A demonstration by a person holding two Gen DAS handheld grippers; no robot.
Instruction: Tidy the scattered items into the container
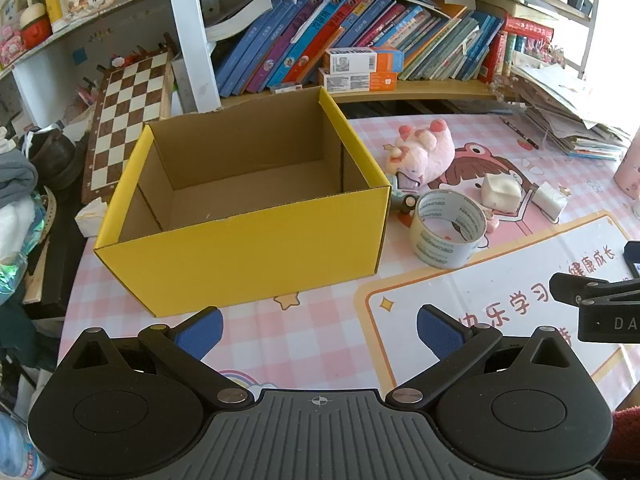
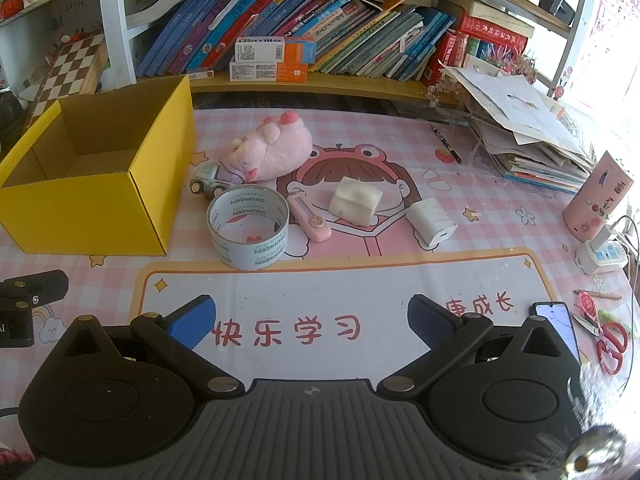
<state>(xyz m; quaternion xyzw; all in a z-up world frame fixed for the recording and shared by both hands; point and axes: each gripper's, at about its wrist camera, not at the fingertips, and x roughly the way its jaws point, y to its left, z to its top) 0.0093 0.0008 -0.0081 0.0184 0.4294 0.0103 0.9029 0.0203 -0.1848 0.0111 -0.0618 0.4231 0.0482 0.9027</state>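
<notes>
Container: yellow cardboard box [image 1: 240, 256], open at the top, standing on the pink checked table mat [image 2: 340, 292]; its interior shows bare cardboard, with nothing inside.
Scattered items: all lie on the mat to the right of the box, in one loose cluster.
Tape: roll of clear packing tape [image 2: 248, 226], lying flat, nearest the box and nearest both tools.
Toy car: small toy car [image 2: 206, 185], between the box wall and the tape, partly under the plush.
Plush: pink plush toy [image 2: 276, 148], lying on its side behind the tape.
Cutter: pink utility knife [image 2: 310, 218], just beside the tape on its right.
White block: soft-looking white block [image 2: 354, 200], its make unclear.
Charger: white plug adapter [image 2: 430, 222], furthest right of the cluster.
Left gripper [image 1: 320, 332]: fingers spread wide, nothing between them; it faces the front wall of the box.
Right gripper [image 2: 312, 324]: fingers spread wide, empty; it hovers over the printed panel of the mat, short of the tape.
Step in hand: judged as the opening of the task, no item yet boxed and none grasped.
Next move: likely the right tool advances to the tape roll, one finger inside the ring and one outside, closes on the wall, lifts it over the box rim.
Risk: the cutter and toy car lie close enough to be nudged.
</notes>
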